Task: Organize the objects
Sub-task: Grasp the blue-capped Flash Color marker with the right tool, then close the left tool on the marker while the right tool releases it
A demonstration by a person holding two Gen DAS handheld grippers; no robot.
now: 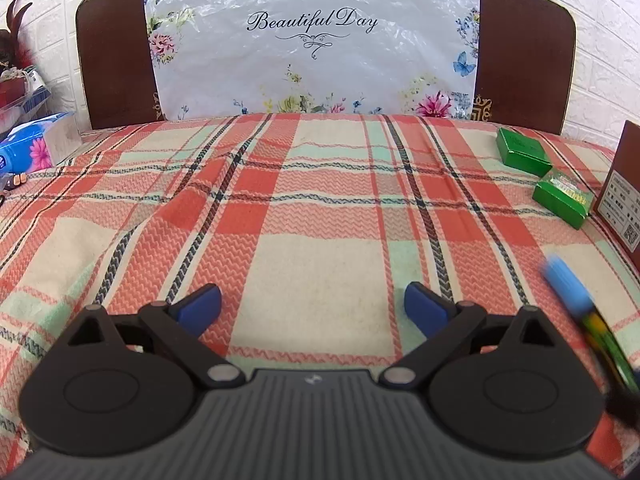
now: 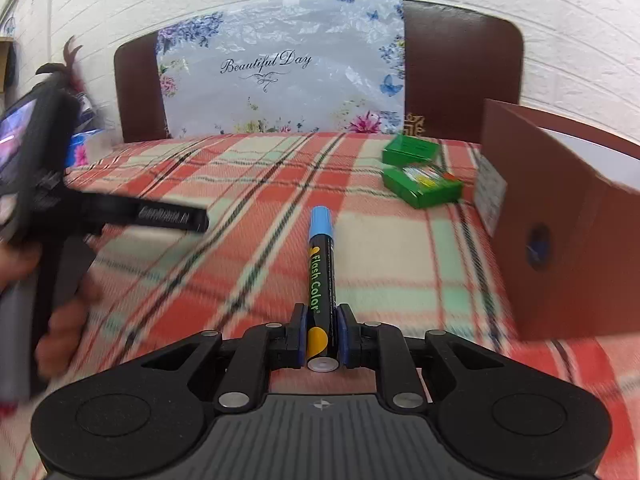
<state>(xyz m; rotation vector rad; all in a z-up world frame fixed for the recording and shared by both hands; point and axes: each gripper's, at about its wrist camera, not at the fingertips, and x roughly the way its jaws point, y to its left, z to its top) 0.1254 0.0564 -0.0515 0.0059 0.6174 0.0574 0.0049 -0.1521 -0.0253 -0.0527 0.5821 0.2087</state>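
Observation:
My right gripper (image 2: 322, 320) is shut on a black "Flash Color" marker (image 2: 321, 276) with a blue cap, held by its rear end and pointing forward above the plaid cloth. The marker also shows blurred at the right edge of the left wrist view (image 1: 580, 308). My left gripper (image 1: 312, 306) is open and empty over the cloth; it shows blurred at the left of the right wrist view (image 2: 120, 212). Two green boxes (image 2: 420, 186) (image 1: 522, 152) lie at the far right. A brown cardboard box (image 2: 560, 216) stands open to the right of the marker.
The red, cream and mint plaid cloth (image 1: 320, 208) covers the table. A brown chair back with a floral "Beautiful Day" plastic cover (image 1: 312, 40) stands behind. A blue tissue pack (image 1: 32, 148) and clutter sit at the far left.

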